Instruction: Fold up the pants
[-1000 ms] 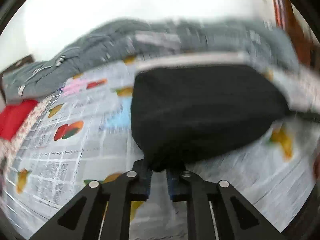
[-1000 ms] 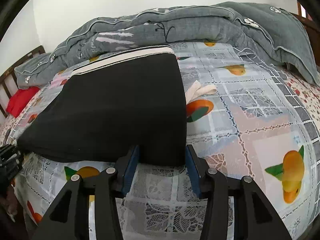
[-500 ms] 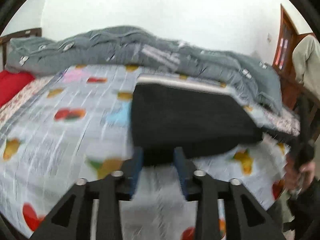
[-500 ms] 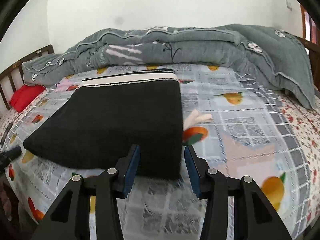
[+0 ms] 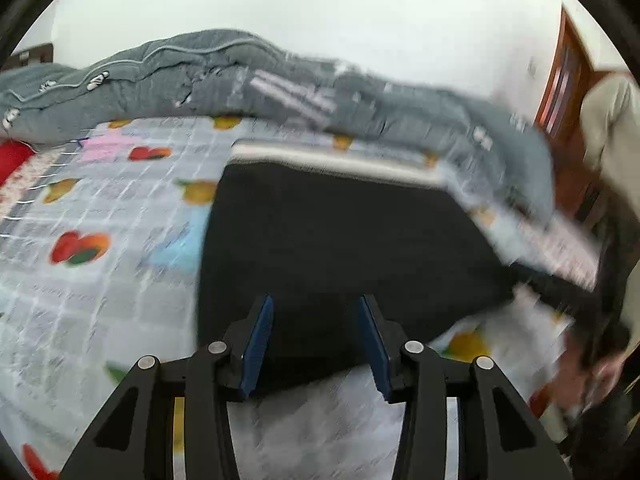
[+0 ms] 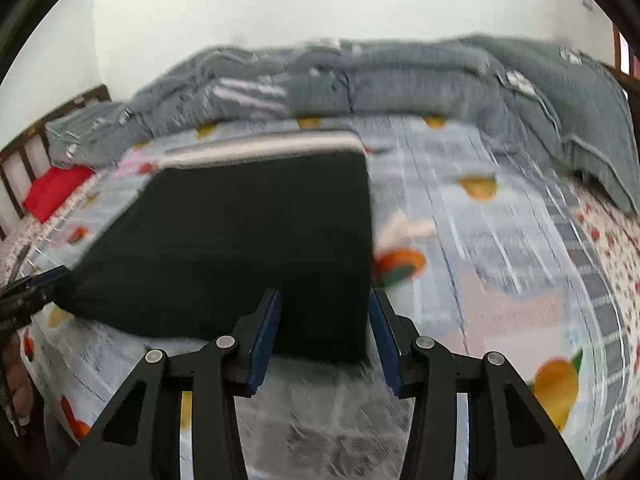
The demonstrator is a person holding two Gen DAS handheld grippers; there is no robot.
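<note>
On the bed, black pants (image 6: 240, 248) folded into a flat block, pale waistband (image 6: 264, 146) at the far end toward the heaped grey quilt (image 6: 440, 80), long axis running from near edge to far. Left gripper (image 5: 316, 336) spread wide, nothing pinched, fingers over the near hem. Right gripper (image 6: 324, 332) likewise parted, at the near right corner. Beneath, fruit-print bedsheet (image 6: 500, 240); red pillow (image 6: 56, 190) by the wooden headboard (image 6: 24, 152); white wall (image 5: 320, 12) behind.
</note>
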